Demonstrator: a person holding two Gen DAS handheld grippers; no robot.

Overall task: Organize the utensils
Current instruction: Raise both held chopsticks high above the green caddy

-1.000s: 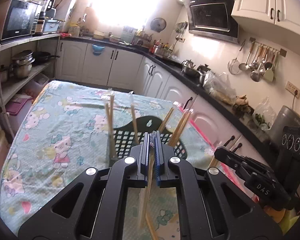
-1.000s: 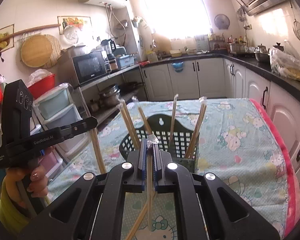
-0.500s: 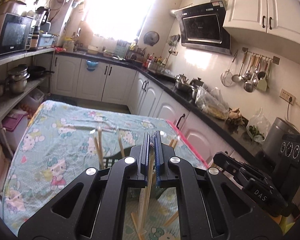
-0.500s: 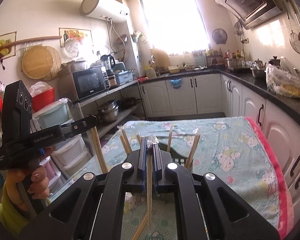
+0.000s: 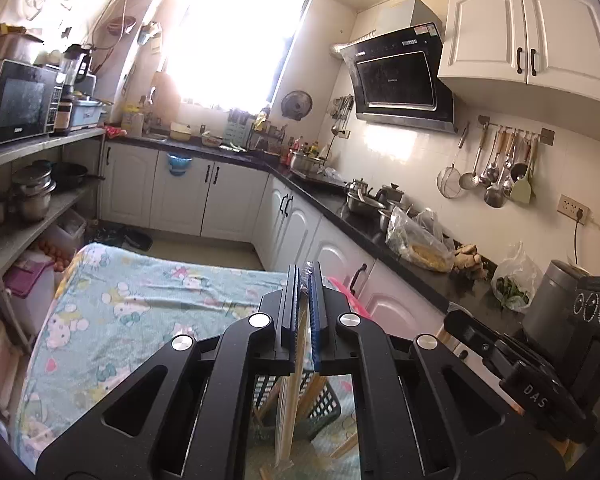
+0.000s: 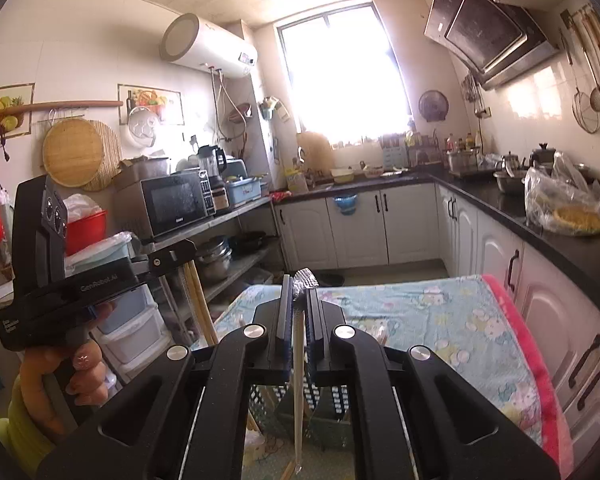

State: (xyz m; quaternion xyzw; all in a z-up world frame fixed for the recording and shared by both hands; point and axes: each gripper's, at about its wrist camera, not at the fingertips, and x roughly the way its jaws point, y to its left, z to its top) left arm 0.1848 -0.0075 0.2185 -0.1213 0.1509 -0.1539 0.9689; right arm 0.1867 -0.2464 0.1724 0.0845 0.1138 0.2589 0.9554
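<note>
I have a wrapped pair of chopsticks pinched in each gripper. My left gripper [image 5: 305,280] is closed tight on its left pair of chopsticks [image 5: 290,412], which hangs down below the jaws in its clear sleeve. My right gripper [image 6: 297,292] is likewise clamped narrow on the right pair of chopsticks [image 6: 298,392], the crinkled end of the wrapper poking up above the pads. Both pairs hang above the black slotted basket [image 6: 328,420], which stands on the counter [image 6: 440,320] with its cartoon-print cloth (a few more sticks lean in it, though I see only slivers of them past my own jaws).

I judge this to be the carrying step: both pairs are held clear of the cloth, neither is yet stowed. The next move calls for bringing each pair over the basket's open top, keeping it near upright so the lower end goes in, and only then easing the jaws apart. The loose wrappers could snag on the rim.
</note>
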